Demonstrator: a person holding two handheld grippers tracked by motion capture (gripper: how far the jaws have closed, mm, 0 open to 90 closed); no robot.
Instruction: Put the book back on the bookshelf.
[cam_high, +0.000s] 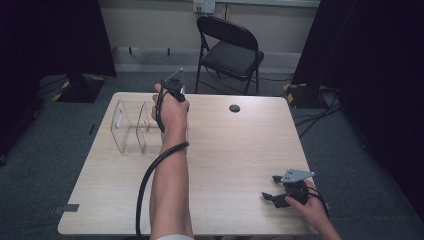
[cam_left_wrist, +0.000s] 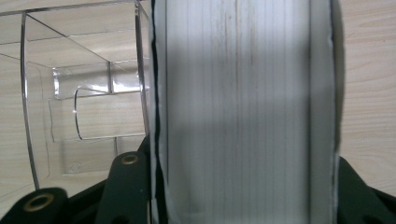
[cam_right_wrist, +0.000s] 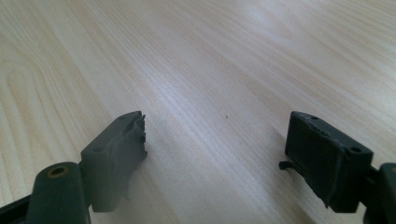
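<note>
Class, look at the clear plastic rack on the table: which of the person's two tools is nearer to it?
Left. The left tool is right beside the clear rack, gripping a book next to its wall. The right tool rests open far away, near the table's opposite front corner.

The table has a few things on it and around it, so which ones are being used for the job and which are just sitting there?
Used for the job:
- left claw, shut on the book
- book, white page edges showing
- clear holder, right beside the book

Just sitting there:
- right claw, open, nothing in it
- folding chair behind the table
- dark round spot on the table
</note>
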